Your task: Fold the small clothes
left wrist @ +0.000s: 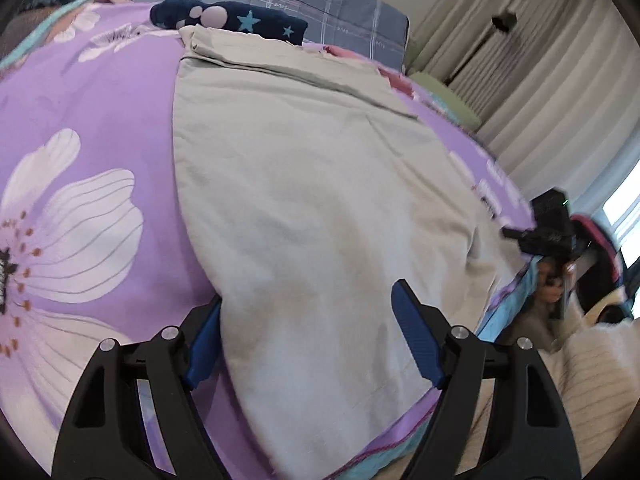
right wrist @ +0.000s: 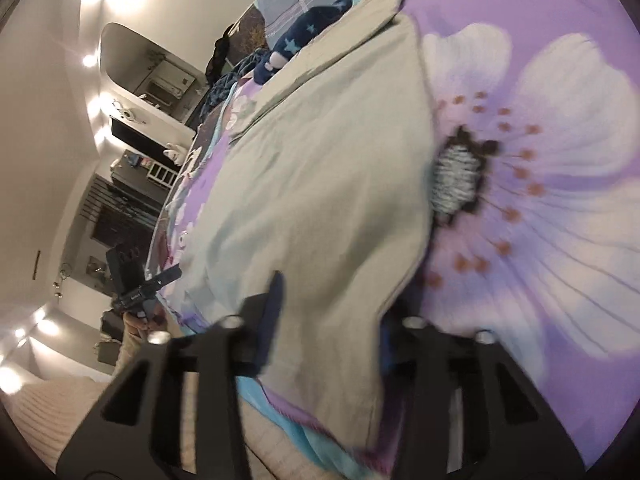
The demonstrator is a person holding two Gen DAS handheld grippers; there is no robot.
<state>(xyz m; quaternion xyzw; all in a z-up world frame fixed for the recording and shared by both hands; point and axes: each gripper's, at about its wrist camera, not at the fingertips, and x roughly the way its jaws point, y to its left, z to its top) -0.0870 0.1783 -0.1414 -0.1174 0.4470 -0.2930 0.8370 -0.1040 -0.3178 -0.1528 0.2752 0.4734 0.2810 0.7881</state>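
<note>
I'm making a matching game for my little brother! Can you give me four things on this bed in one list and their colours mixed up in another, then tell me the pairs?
Things:
1. garment being folded
2. bedspread
3. rolled-up cloth with stars
4. pillow

Colours:
A. navy blue
B. purple with white flowers
C. grey-blue check
D. plain beige

Pairs: 1-D, 2-B, 3-A, 4-C
</note>
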